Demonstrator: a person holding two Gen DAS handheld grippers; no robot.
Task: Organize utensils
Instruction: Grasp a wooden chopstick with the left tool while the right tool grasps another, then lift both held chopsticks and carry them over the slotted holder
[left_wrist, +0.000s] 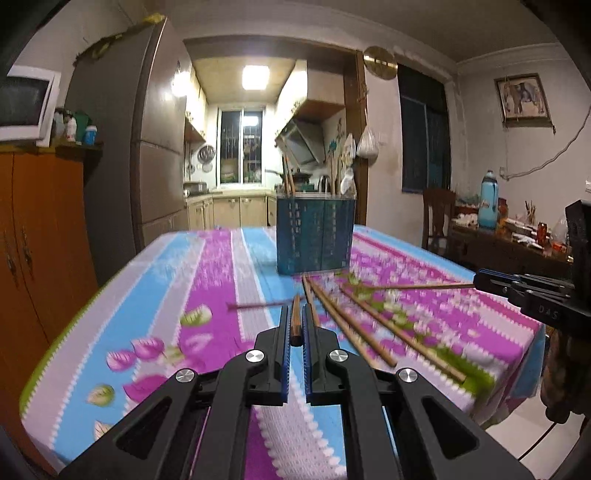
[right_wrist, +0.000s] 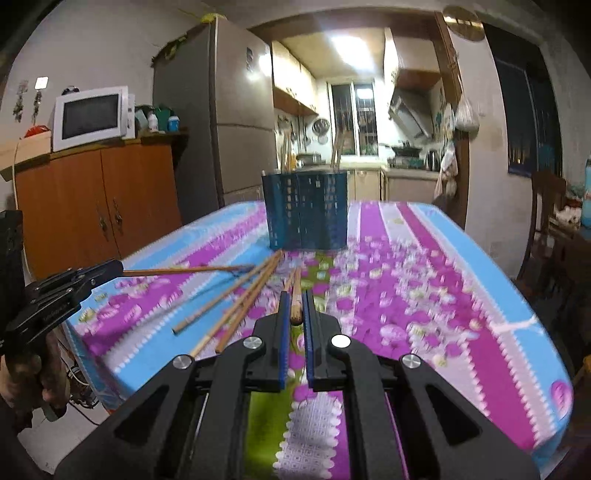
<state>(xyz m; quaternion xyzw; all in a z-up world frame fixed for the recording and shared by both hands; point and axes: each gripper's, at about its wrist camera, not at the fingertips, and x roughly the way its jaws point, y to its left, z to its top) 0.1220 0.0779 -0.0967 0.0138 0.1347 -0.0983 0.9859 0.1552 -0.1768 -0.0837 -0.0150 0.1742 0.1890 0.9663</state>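
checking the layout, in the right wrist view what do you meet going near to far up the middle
right gripper shut on a chopstick → loose chopsticks on the tablecloth → blue utensil holder → kitchen window

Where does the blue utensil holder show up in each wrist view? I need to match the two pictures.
Left wrist view: the blue utensil holder stands just right of centre at mid-height, at the table's far end, beyond the loose chopsticks.
Right wrist view: it stands at centre, slightly above mid-height, again at the far end of the floral tablecloth.
Shared landmark: the lit kitchen window behind the holder.
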